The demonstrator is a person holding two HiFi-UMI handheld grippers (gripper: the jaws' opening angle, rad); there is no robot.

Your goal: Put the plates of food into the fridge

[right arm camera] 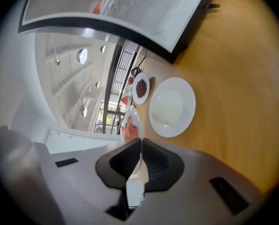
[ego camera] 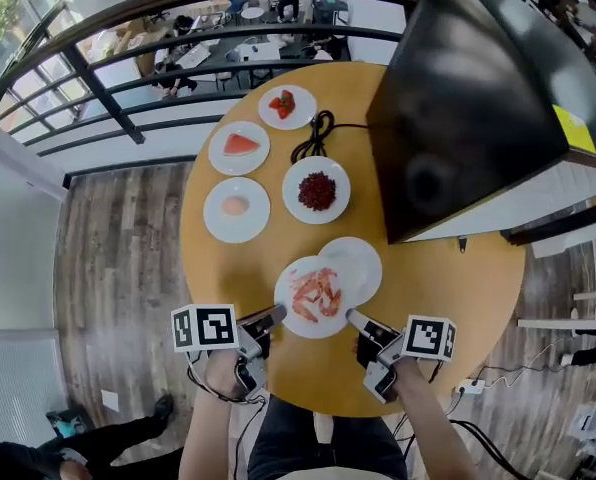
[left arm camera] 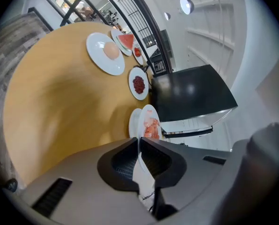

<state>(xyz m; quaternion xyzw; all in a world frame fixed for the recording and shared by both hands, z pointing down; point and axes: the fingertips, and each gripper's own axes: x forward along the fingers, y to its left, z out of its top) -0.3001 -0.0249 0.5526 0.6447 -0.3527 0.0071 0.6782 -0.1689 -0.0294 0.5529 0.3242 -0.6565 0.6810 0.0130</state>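
Observation:
A white plate of shrimp [ego camera: 313,296] is at the near part of the round wooden table [ego camera: 458,298], and I hold it from both sides. My left gripper [ego camera: 279,313] is shut on its left rim and my right gripper [ego camera: 352,316] on its right rim. In the left gripper view the rim runs between the jaws of the left gripper [left arm camera: 140,142], with the shrimp plate [left arm camera: 151,124] beyond. The right gripper [right arm camera: 140,142] pinches the shrimp plate [right arm camera: 130,124] edge-on. The black fridge [ego camera: 468,98] stands at the table's far right.
An empty white plate [ego camera: 356,266] lies partly under the shrimp plate. Farther back sit plates of red berries [ego camera: 316,189], pink food [ego camera: 236,209], watermelon [ego camera: 239,147] and strawberries [ego camera: 287,106]. A black cable [ego camera: 316,133] coils by the fridge. A railing [ego camera: 128,58] runs behind.

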